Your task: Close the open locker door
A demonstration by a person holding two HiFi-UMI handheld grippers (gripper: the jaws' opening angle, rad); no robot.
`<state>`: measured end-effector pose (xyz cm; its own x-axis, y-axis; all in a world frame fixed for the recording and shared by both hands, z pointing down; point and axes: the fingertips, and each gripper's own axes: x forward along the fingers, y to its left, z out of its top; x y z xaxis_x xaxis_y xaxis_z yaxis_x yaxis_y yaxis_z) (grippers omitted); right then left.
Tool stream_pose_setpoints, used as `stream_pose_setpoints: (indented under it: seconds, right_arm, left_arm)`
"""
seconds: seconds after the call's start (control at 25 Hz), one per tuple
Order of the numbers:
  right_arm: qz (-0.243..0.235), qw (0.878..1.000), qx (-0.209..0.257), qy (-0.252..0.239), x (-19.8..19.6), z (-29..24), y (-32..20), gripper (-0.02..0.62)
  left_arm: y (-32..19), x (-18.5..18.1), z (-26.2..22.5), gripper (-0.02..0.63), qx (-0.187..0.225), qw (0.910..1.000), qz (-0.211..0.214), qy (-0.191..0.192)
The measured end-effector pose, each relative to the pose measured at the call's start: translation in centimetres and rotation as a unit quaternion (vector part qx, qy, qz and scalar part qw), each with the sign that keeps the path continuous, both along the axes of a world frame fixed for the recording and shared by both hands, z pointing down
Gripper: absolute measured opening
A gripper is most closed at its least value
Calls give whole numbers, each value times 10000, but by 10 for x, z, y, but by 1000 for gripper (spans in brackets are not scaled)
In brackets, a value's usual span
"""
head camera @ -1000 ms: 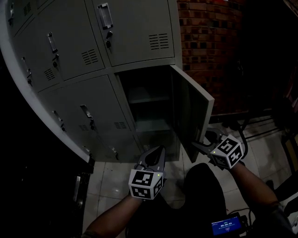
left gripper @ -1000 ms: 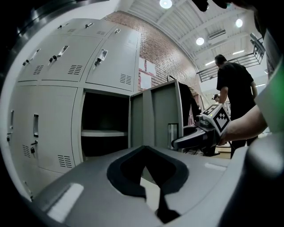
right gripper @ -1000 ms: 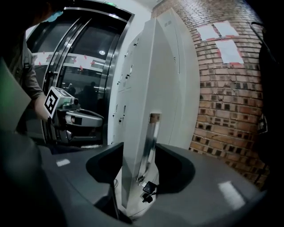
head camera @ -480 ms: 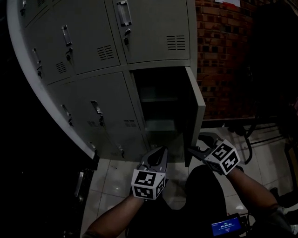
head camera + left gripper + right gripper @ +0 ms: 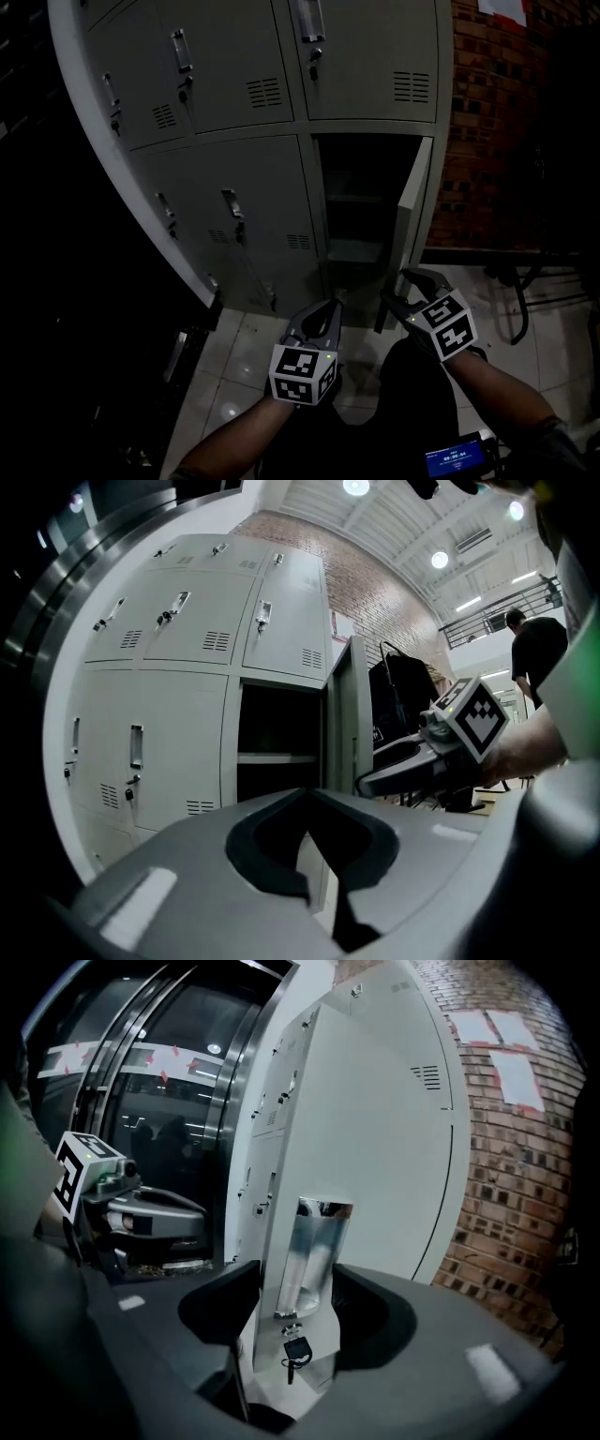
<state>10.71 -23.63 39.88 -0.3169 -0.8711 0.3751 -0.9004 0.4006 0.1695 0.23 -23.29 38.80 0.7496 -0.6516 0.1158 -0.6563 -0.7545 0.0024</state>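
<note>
The grey locker door (image 5: 411,211) of the lower right locker (image 5: 361,202) stands ajar, its edge turned toward me. My right gripper (image 5: 398,286) is at the door's lower free edge. In the right gripper view its jaws straddle that edge (image 5: 375,1147), one on each side of the shiny recessed handle (image 5: 314,1255) and the hanging key (image 5: 293,1349). These jaws have opened wider within the last second and show gaps to the door. My left gripper (image 5: 333,305) hovers low in front of the open compartment (image 5: 277,752), fingertips together (image 5: 306,791), holding nothing.
Closed grey lockers (image 5: 234,75) fill the bank to the left and above. A brick wall (image 5: 506,122) adjoins it on the right, with dark cables and a frame (image 5: 525,281) on the tiled floor (image 5: 244,347). A person (image 5: 534,644) stands far off.
The door has swung from wide open to only ajar. My right gripper travelled left with its edge, and my left gripper shifted slightly rightward toward the locker.
</note>
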Motion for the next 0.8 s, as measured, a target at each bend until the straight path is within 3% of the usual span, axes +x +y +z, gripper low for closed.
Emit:
stream_pose_setpoints:
  seconds: [0.16,0.24,0.8]
  right_arm:
    - [194,9997,113,64,-11,-1,-9,249]
    - [192,9995,196,168,-19,-2,-11,176]
    - [-45,9996,260,134,-55,0,-63,167]
  left_arm:
    - [-6,-20,3,0,-36,9999,-152,10]
    - [-8,-27,4,0,-51,9998,-209,18]
    - [-29,-63,7,1,-39,9989,-469,26]
